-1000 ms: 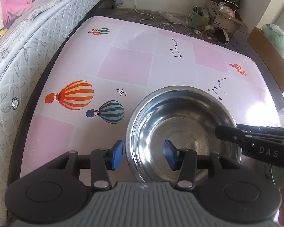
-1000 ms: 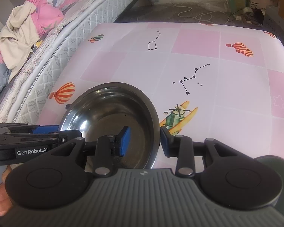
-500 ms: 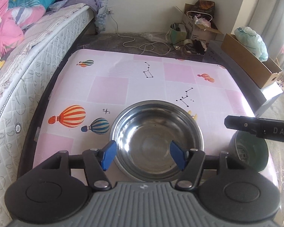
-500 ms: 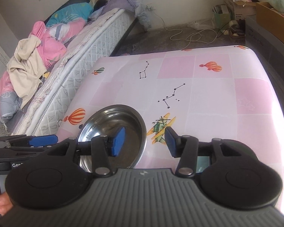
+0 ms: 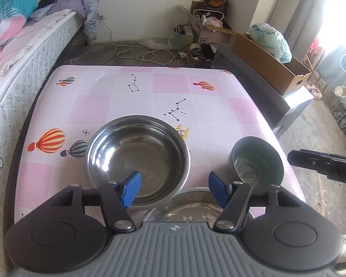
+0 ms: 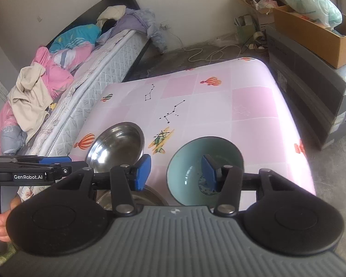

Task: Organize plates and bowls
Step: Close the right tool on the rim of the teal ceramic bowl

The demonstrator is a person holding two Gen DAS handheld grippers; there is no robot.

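A large steel bowl [image 5: 131, 152] stands upright on the pink table [image 5: 173, 92]. To its right is a smaller green bowl [image 5: 253, 157] with a pattern on its bottom. The rim of a steel plate [image 5: 191, 210] shows at the near edge. My left gripper [image 5: 174, 190] hangs open above the near rim of the steel bowl, with nothing between its blue pads. In the right wrist view, my right gripper [image 6: 175, 172] is open over the left side of the green bowl [image 6: 191, 161] and holds nothing. The steel bowl [image 6: 117, 145] and the plate [image 6: 131, 198] lie to the left.
A bed [image 5: 23, 53] with piled bedding runs along the table's left side. Cardboard boxes [image 5: 265, 62], bags and a white cable [image 5: 136, 55] lie on the floor beyond. A dark cabinet [image 6: 311, 87] stands close to the table's right edge. A hand [image 6: 0, 226] grips the left tool.
Both grippers have drawn back and up from the steel bowl, and their jaws stand wider. The green bowl and the steel plate have come into view.
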